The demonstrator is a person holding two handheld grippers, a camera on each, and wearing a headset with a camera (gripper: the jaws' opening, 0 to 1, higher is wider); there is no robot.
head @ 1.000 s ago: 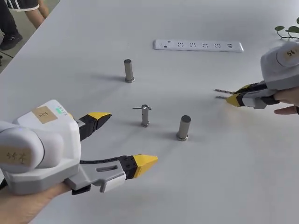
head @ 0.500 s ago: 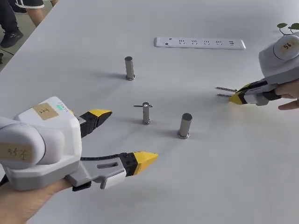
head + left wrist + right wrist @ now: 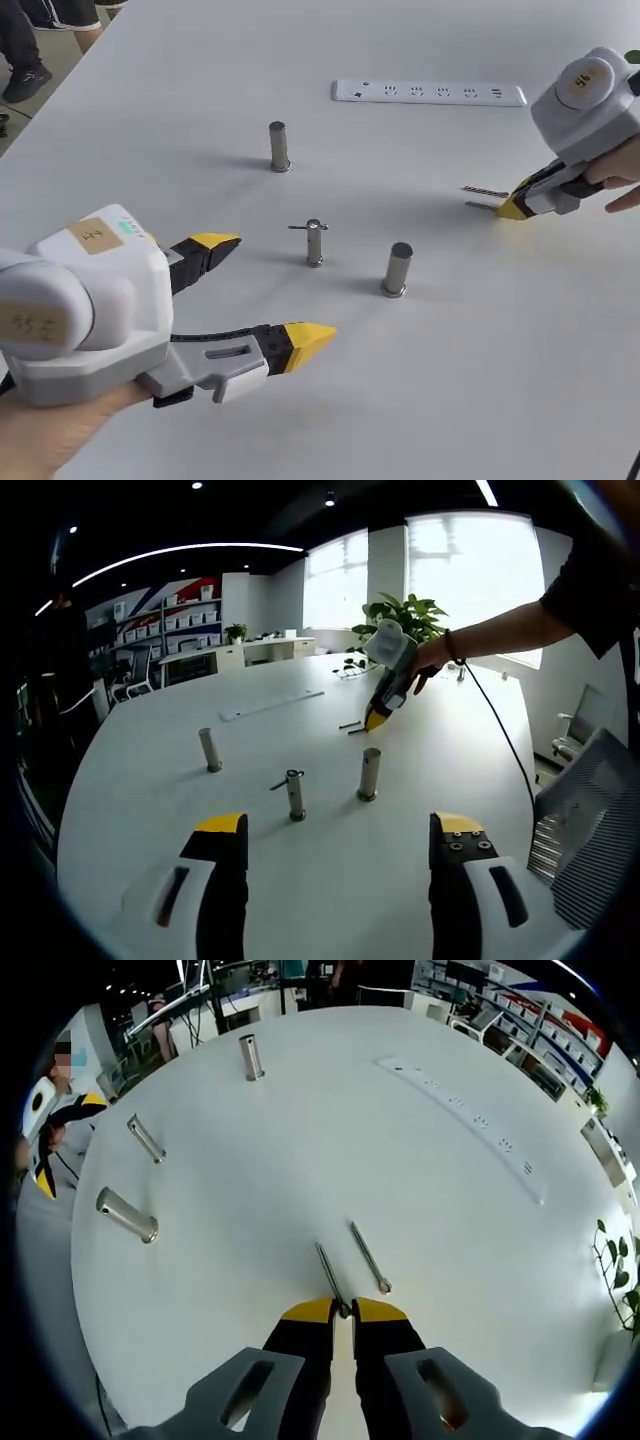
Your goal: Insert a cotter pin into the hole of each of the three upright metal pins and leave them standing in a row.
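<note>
My left gripper (image 3: pixel 272 288) gapes wide over the white table (image 3: pixel 450 380); my right gripper (image 3: pixel 343 1310) pinches a cotter pin (image 3: pixel 327 1265) lying on it; shelves (image 3: pixel 170 630) beyond.

Bright, even daylight, probably from windows (image 3: pixel 470 570); upright pins (image 3: pixel 279 146) cast soft shadows; fisheye edges warp and darken.

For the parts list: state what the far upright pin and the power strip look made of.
Far upright pin: metal, likely steel; dull grey with a soft sheen. Power strip: probably plastic; flat white, matte, no glints.
</note>
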